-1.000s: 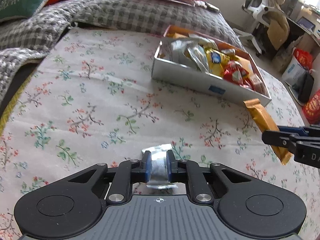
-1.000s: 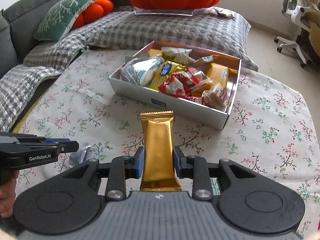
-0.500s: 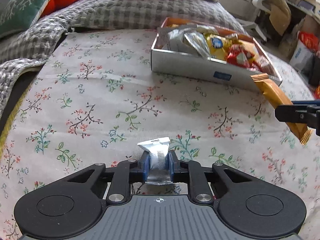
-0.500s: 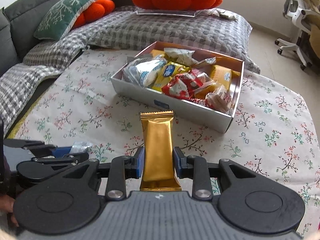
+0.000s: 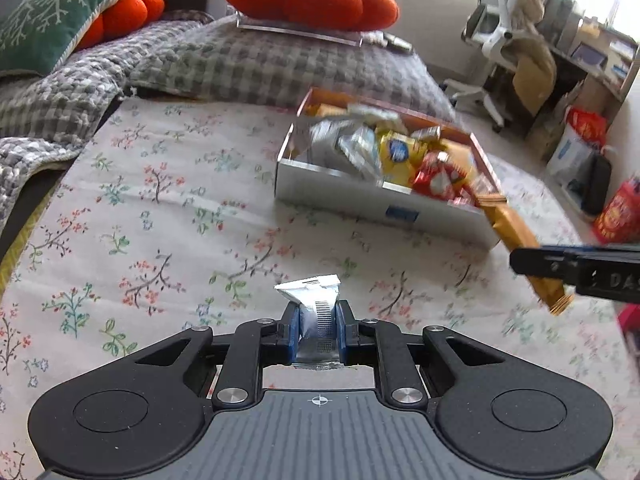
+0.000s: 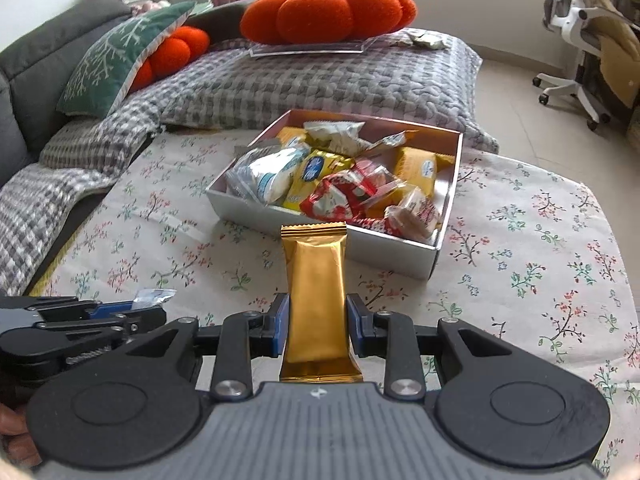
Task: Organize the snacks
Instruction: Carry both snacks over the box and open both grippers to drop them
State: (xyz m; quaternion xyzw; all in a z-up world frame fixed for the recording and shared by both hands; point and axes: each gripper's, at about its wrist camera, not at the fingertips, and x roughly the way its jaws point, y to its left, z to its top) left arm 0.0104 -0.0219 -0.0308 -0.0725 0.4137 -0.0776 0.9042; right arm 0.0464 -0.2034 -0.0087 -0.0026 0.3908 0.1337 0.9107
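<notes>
My left gripper is shut on a small silver snack packet and holds it above the floral tablecloth. My right gripper is shut on a gold wrapped bar, held in the air in front of the snack box. The bar also shows in the left wrist view, beside the box's near right corner. The grey snack box holds several packets in white, yellow and red wrappers. In the right wrist view the left gripper is low on the left with the silver packet.
The floral tablecloth covers the table. A grey checked blanket with an orange pumpkin cushion lies behind the box. A green pillow is at the back left. An office chair and bags stand on the floor to the right.
My left gripper has lifted the silver packet off the tablecloth and tilted up. My right gripper has carried the gold bar up and closer to the box.
</notes>
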